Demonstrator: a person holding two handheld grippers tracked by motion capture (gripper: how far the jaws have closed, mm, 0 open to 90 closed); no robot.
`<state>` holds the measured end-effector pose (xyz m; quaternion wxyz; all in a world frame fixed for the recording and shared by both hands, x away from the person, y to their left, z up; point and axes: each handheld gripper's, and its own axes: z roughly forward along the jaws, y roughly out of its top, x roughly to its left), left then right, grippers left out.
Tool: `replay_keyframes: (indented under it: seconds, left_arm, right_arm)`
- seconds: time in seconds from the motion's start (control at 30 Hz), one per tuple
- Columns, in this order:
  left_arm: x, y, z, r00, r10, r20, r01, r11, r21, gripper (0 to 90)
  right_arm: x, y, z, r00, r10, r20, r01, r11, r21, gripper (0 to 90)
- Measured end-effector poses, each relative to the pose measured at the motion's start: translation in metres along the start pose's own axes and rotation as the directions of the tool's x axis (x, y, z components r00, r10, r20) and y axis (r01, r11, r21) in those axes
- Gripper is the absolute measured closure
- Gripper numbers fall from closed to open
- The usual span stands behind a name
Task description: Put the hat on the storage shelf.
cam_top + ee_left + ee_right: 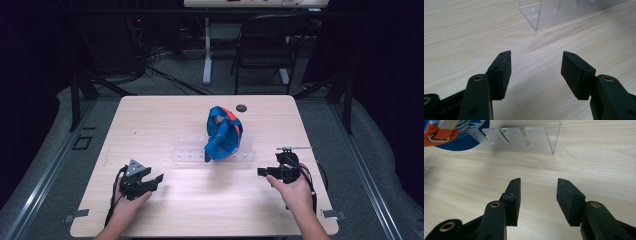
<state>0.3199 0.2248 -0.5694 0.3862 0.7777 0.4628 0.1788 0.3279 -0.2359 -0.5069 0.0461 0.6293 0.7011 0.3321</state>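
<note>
While cap (223, 132) hides rack (189, 152) middle | jaws apart, empty

Two black handheld grippers, left gripper (141, 181) and right gripper (278, 171), each trailing a black cable. Grey three-cornered plate (134, 167) atop the left one, dotted with dark holes. Bare forearms, no sleeves in sight. Flat rectangular black fingers (503, 72), matte and finely textured on the inner faces, small screw holes along the edges. Brass-coloured rivets (495, 204) at the linkage joints.
</note>
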Motion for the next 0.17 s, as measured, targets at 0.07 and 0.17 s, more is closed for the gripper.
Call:
replay_keyframes:
  seconds: [0.07, 0.17]
  left_arm:
    - [0.000, 0.000, 0.000, 1.0000, 0.003, 0.001, -0.003, 1.0000, 0.002, 42.3]
    - [0.000, 0.000, 0.000, 0.9999, 0.010, 0.003, -0.010, 0.9999, 0.005, 42.4]
  right_arm:
    - [-0.002, -0.008, 0.000, 0.9997, -0.020, 0.011, 0.020, 0.9993, -0.032, 53.3]
    - [-0.004, -0.022, 0.000, 0.9948, -0.075, 0.069, 0.081, 0.9922, -0.094, 53.3]
